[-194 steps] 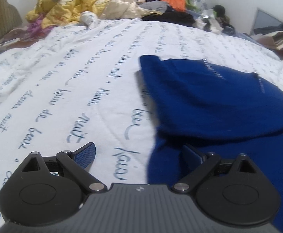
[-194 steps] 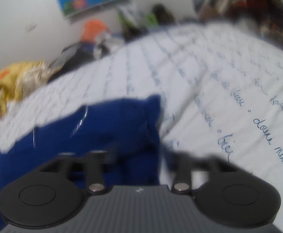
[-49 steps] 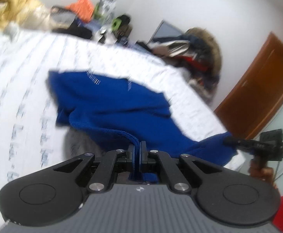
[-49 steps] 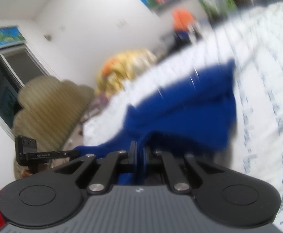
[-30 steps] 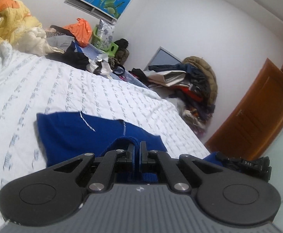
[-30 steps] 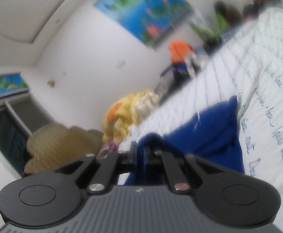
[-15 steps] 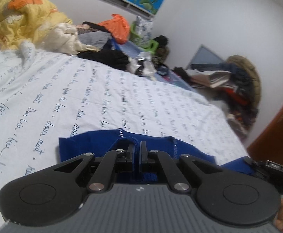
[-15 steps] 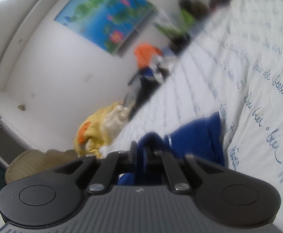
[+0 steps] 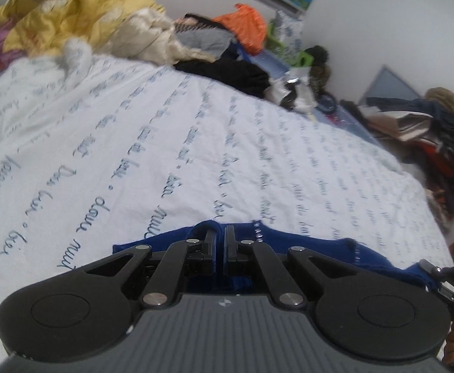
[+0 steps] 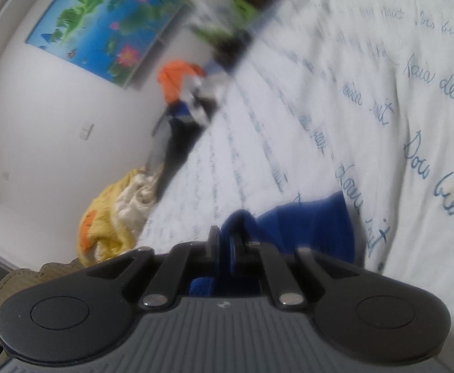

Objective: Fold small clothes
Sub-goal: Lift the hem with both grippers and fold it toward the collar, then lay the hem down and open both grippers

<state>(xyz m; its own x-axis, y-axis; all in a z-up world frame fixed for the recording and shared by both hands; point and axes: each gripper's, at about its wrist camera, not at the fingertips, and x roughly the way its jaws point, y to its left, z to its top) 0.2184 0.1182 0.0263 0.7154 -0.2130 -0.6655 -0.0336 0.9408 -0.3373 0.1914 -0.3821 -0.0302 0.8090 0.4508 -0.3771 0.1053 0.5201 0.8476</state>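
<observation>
A dark blue garment [image 9: 304, 245] lies on the white bed sheet with blue script [image 9: 195, 143], close under both grippers. My left gripper [image 9: 219, 236] is shut on a fold of its edge, low over the sheet. My right gripper [image 10: 225, 236] is shut on another part of the same blue garment [image 10: 307, 230]; that view is blurred. The right gripper's tip also shows at the right edge of the left wrist view [image 9: 444, 272], with blue cloth in it. Most of the garment is hidden behind the gripper bodies.
A heap of yellow and cream bedding [image 9: 80, 21] lies at the head of the bed. Black, grey and orange clothes [image 9: 227, 46] lie beside it. A pile of clothes [image 9: 429, 130] stands off the bed's right side. A lotus picture [image 10: 102, 28] hangs on the wall.
Both grippers, still shut on the blue garment, have carried its held edge forward over the rest and lowered toward the sheet. Less of the garment shows ahead of them now.
</observation>
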